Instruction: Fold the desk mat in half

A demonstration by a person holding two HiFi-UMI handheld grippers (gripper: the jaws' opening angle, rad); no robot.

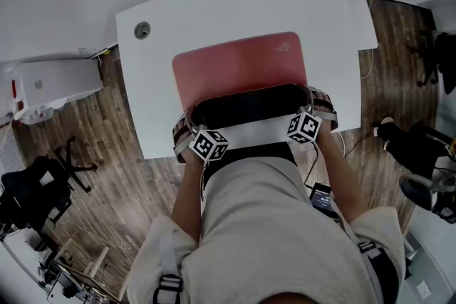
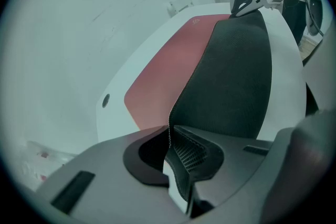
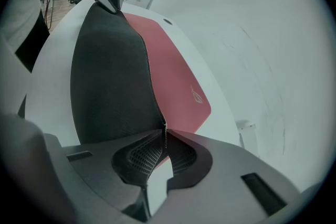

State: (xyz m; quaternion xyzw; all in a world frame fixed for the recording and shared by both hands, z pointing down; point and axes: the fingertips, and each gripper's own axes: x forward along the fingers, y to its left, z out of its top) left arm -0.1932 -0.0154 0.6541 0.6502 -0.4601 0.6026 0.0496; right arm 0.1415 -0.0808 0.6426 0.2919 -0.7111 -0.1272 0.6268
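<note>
Count: one desk mat (image 1: pixel 239 67). One white desk (image 1: pixel 153 117), with one grommet hole (image 1: pixel 142 30). I carry two grippers: left gripper (image 2: pixel 170 138) and right gripper (image 3: pixel 165 139). Two marker cubes (image 1: pixel 209 145), one per gripper.

A white desk (image 1: pixel 149 103) fills the centre of the head view, with a round cable grommet (image 1: pixel 142 30) near its upper-left corner. Wood-plank floor (image 1: pixel 107 174) shows on both sides. A black office chair (image 1: pixel 32 196) stands at lower left, a white box-shaped unit (image 1: pixel 57 82) sits at the left edge above it, and dark chair parts (image 1: pixel 417 142) crowd the right edge.
</note>
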